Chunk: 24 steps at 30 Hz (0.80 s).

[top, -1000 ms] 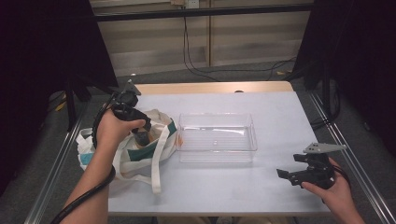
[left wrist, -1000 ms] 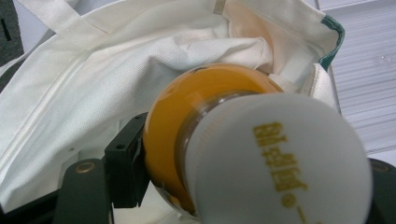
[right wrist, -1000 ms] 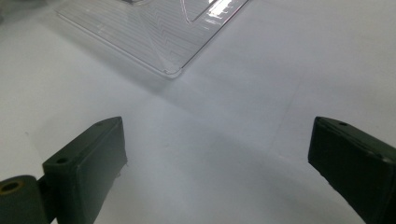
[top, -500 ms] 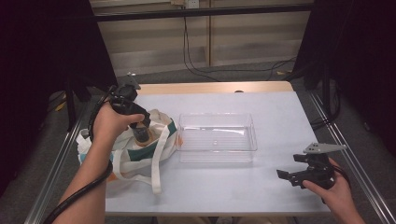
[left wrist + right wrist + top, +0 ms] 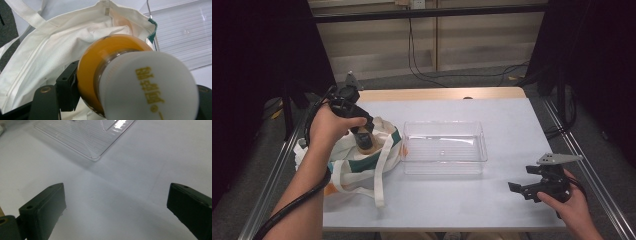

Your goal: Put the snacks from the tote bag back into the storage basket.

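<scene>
My left gripper [image 5: 364, 136] is shut on an orange bottle [image 5: 366, 143] with a white cap and holds it just above the mouth of a white tote bag [image 5: 343, 161] at the table's left. In the left gripper view the bottle [image 5: 97, 60] sits cap-first [image 5: 147, 87] between the black jaws of the left gripper [image 5: 136, 91], with the bag's cloth [image 5: 60, 42] beneath it. At the table's front right my right gripper [image 5: 524, 181] rests low and open. Its jaws stand wide apart over bare tabletop in the right gripper view [image 5: 115, 205].
A clear plastic bin [image 5: 443, 148] stands at the middle of the white table [image 5: 512, 125], right of the bag; its corner [image 5: 82, 137] lies ahead of the right gripper. The bag's straps trail toward the front edge. Metal rails run along both table sides.
My left hand has lifted the bottle a little higher over the bag's mouth. The right hand and its gripper have stayed put.
</scene>
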Each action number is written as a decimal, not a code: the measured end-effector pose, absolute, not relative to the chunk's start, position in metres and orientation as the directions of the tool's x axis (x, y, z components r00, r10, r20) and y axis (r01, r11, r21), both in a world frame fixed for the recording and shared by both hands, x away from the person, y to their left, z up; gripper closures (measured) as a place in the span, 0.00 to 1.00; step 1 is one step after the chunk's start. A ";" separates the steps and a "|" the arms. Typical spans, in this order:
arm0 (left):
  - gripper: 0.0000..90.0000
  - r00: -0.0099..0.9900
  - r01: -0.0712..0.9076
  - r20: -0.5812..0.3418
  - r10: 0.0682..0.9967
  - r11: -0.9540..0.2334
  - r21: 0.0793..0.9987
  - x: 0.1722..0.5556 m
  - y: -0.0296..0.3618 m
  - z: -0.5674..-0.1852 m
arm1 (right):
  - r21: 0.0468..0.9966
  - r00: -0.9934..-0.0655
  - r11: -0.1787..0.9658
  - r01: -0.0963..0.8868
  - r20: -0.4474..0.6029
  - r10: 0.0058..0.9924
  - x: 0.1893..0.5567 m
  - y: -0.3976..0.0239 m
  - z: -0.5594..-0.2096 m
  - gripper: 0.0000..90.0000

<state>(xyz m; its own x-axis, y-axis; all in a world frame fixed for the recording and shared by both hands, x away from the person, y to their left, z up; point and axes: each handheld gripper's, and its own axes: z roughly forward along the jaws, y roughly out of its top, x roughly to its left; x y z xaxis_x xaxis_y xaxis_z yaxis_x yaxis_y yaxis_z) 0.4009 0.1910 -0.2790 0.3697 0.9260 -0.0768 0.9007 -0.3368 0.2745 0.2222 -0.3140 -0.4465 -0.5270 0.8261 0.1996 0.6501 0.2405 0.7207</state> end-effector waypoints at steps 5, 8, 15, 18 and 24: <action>0.34 0.376 0.899 -0.076 0.923 -0.344 0.272 0.401 0.189 -0.274 | 0.722 -0.530 0.242 0.648 0.199 0.824 0.222 -0.314 -0.446 0.02; 0.34 0.382 0.898 -0.082 0.921 -0.349 0.267 0.401 0.188 -0.271 | 0.721 -0.530 0.243 0.649 0.199 0.824 0.222 -0.314 -0.446 0.02; 0.34 0.401 0.889 -0.073 0.913 -0.370 0.269 0.402 0.184 -0.260 | 0.712 -0.537 0.254 0.655 0.202 0.819 0.222 -0.312 -0.448 0.02; 0.34 0.393 0.893 -0.082 0.916 -0.359 0.272 0.401 0.181 -0.258 | 0.712 -0.539 0.256 0.653 0.201 0.818 0.222 -0.312 -0.448 0.02; 0.34 0.403 0.889 -0.083 0.912 -0.369 0.270 0.402 0.178 -0.251 | 0.714 -0.538 0.254 0.653 0.201 0.819 0.222 -0.312 -0.447 0.02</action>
